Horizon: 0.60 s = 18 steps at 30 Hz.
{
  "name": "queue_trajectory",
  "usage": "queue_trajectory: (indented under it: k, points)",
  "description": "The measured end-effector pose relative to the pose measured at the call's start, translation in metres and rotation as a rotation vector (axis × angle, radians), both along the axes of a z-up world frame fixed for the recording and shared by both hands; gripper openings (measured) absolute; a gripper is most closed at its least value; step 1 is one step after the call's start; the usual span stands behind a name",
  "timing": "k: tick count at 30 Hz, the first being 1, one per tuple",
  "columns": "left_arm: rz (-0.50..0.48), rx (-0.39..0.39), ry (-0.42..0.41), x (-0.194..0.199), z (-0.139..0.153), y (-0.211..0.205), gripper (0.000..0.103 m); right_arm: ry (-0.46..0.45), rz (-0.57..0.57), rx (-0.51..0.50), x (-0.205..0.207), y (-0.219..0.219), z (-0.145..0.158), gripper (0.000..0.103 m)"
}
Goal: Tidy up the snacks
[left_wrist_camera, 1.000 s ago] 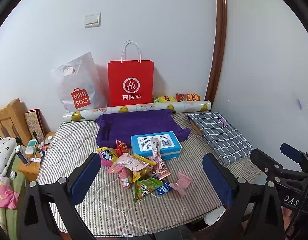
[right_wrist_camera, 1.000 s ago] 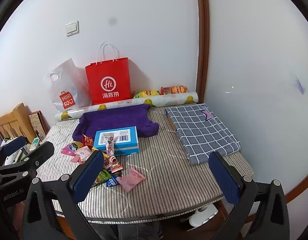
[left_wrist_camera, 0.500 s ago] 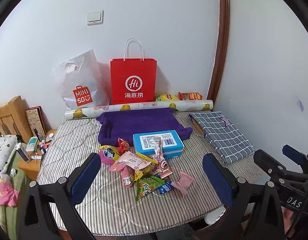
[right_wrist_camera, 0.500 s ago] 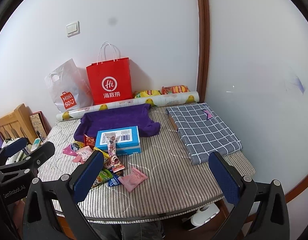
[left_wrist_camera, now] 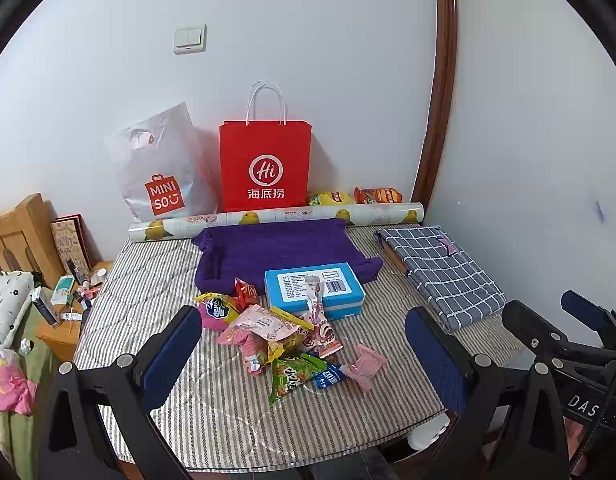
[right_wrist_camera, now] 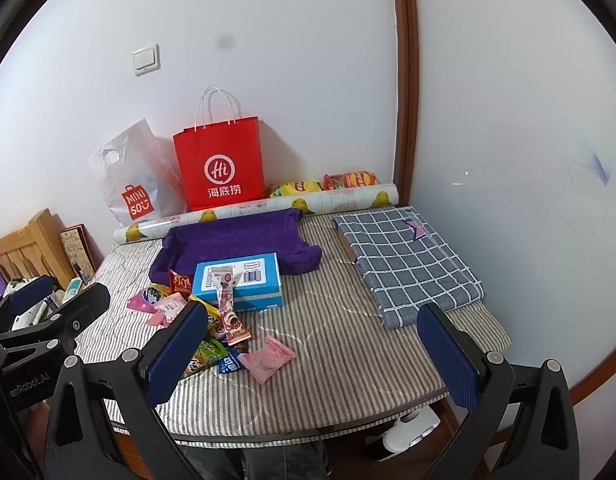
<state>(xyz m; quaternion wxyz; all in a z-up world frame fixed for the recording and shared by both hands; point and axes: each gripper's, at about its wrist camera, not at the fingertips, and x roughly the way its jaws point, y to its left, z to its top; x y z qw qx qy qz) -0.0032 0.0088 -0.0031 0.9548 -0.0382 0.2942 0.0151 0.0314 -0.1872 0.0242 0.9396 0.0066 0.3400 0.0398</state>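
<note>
Snacks in a loose pile on the striped table cover, near the front edge, seen from the left wrist. Among them a green packet, a pink flat packet a little apart on the right, a long pink stick packet leaning on the blue box. Behind the box, a purple cloth; further back a printed roll, a red paper bag and a white MINISO bag against the wall. Two chip bags behind the roll. Left gripper above the near edge, jaws wide apart, holding nothing. Right gripper at the right border, jaw state not readable there.

From the right wrist: same snacks left of centre, touching the blue box. Pink flat packet alone in front. Grey checked cloth, folded, well apart on the right side. Right gripper with jaws wide apart, empty, over the near table edge. Left gripper at the left border.
</note>
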Motion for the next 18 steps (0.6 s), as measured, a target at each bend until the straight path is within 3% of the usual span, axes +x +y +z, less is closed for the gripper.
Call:
queue_trajectory:
  k: [18]
  points:
    - [-0.002,-0.002,-0.003,-0.0045,-0.0008,-0.0010,0.103,-0.003,0.002,-0.003,-0.0015,0.0021,0.0013,0.103]
